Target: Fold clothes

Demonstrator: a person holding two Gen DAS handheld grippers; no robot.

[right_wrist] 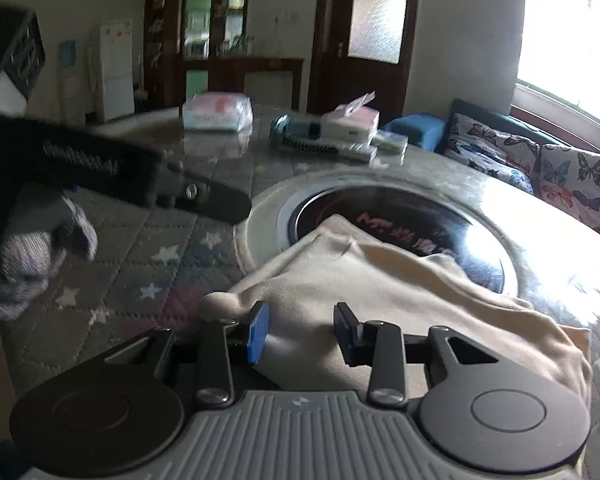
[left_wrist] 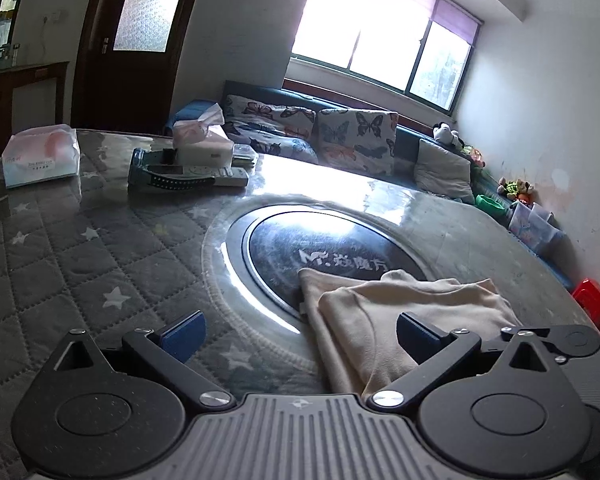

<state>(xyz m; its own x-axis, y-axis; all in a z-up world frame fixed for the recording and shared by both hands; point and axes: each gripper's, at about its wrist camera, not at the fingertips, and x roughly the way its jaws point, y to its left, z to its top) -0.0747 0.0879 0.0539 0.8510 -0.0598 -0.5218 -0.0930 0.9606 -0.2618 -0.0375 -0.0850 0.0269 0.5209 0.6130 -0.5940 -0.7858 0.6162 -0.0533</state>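
Observation:
A beige garment (left_wrist: 412,308) lies folded on the table, partly over the round black hotplate (left_wrist: 300,248). My left gripper (left_wrist: 300,336) hovers at the garment's left edge with its jaws wide open; its right finger (left_wrist: 418,338) is over the cloth and its left one over the quilted cover. Nothing is held in it. In the right wrist view the garment (right_wrist: 400,280) spreads under my right gripper (right_wrist: 303,332). Its blue pads stand partly apart above the cloth without pinching it. The left gripper's black body (right_wrist: 100,172) and a gloved hand (right_wrist: 40,248) show at the left.
A grey quilted star cover (left_wrist: 80,264) lies on the table. At the far side are a tissue pack (left_wrist: 40,156), a tissue box (left_wrist: 204,140) and remotes (left_wrist: 188,176). Beyond are a sofa with butterfly cushions (left_wrist: 340,136) and a red box (left_wrist: 594,300).

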